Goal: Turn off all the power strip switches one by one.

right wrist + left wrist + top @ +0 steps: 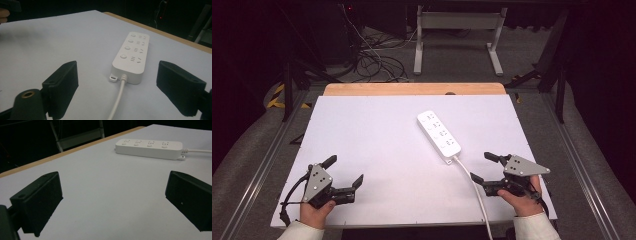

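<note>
A white power strip (439,135) lies on the white table top (372,140), slanted, with its cable (477,192) running off the near edge. My left gripper (343,172) rests open near the front left corner, nothing between its jaws; the strip (149,148) lies far ahead of it to the right. My right gripper (482,167) is open at the front right, just right of the cable. In the right gripper view the strip (132,56) and its cable (117,100) sit between and beyond the wide-apart jaws, with nothing touching them.
A wooden strip (412,89) edges the far side of the table. Beyond it stand a white frame's legs (457,40) and tangled cables on the floor (372,62). Metal rails (259,165) run along both sides of the table.
</note>
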Motion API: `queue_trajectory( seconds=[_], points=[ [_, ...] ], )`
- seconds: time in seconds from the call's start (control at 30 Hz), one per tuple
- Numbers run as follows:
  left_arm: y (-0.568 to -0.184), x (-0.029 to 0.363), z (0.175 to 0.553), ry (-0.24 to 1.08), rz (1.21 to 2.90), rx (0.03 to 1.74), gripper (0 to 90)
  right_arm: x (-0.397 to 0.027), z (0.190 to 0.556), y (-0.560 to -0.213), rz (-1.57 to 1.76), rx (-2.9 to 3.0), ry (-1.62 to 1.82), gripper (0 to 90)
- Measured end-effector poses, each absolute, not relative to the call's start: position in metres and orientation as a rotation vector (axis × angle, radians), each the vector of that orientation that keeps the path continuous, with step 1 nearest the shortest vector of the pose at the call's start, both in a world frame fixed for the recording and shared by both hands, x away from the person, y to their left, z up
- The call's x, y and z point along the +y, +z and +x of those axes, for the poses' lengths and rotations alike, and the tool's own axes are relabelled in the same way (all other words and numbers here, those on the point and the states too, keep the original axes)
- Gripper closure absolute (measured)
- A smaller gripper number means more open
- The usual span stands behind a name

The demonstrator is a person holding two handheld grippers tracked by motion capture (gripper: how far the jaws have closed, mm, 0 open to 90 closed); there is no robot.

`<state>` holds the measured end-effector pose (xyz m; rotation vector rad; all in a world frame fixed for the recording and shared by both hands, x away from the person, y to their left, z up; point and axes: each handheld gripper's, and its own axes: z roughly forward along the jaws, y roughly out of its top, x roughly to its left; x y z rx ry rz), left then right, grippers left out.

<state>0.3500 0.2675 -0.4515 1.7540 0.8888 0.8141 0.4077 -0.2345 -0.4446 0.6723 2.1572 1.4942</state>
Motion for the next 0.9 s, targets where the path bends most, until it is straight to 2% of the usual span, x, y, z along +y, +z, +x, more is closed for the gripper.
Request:
queue_trajectory(
  seconds=[0.9],
  points=[
    [-0.452,0.267,0.35,0.837,1.768,0.897,1.5,-0.221,0.412,-0.432,0.634,2.19,1.5,23.3]
  ],
)
